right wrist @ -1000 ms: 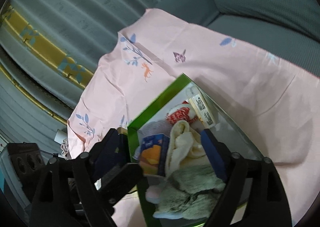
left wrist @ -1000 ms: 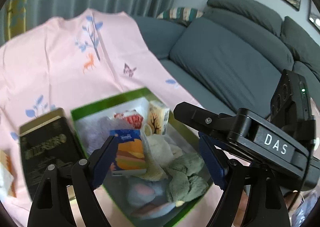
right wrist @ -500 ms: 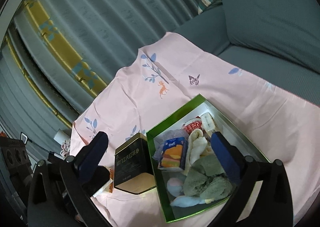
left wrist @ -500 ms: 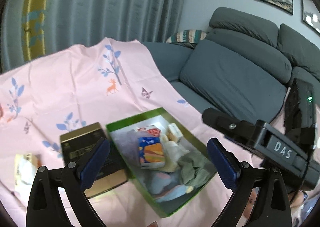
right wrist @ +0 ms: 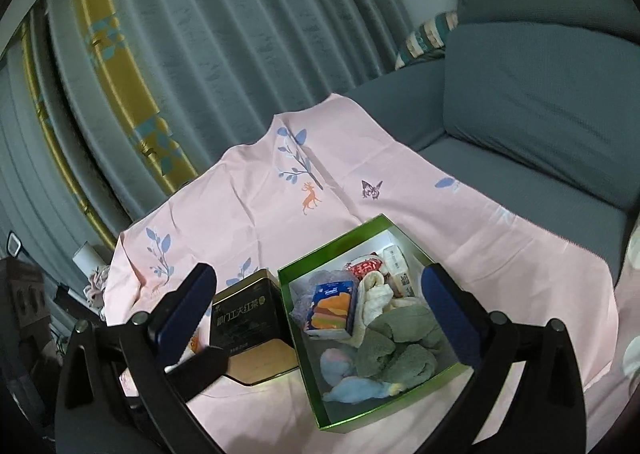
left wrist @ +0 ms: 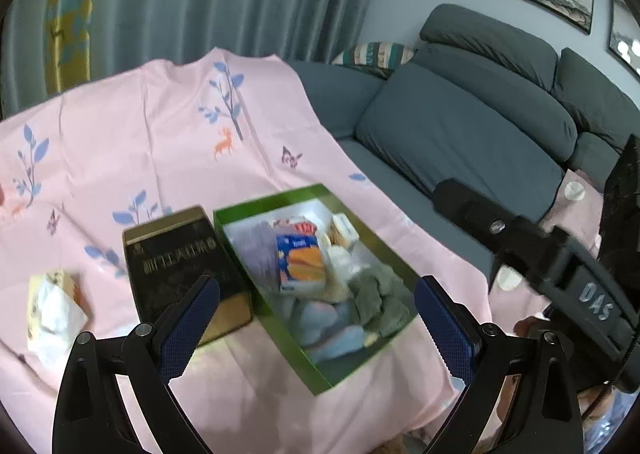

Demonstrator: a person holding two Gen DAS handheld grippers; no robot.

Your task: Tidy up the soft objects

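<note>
A green box (left wrist: 256, 296) (right wrist: 304, 366) sits on the pink cloth and holds soft things: a grey-green towel (left wrist: 380, 294) (right wrist: 400, 346), a cream cloth (right wrist: 376, 298), a lilac cloth (left wrist: 260, 250), a pastel plush (left wrist: 320, 322) (right wrist: 340, 370), a blue tissue pack (left wrist: 300, 264) (right wrist: 332, 308) and small packets. My left gripper (left wrist: 316, 322) is open and empty, held above and short of the box. My right gripper (right wrist: 320, 318) is open and empty, also back from the box. The right gripper's body (left wrist: 560, 274) shows in the left wrist view.
A black tea tin (left wrist: 180, 266) (right wrist: 248, 318) stands against the box's left side. A white and yellow packet (left wrist: 52, 306) lies further left on the pink cloth (left wrist: 160, 141). A grey sofa (left wrist: 480, 125) is to the right, curtains (right wrist: 200, 53) behind.
Both grippers have pulled up and back from the box, so it looks smaller and further off. The tissue pack stays in the box. Both sets of jaws stay open.
</note>
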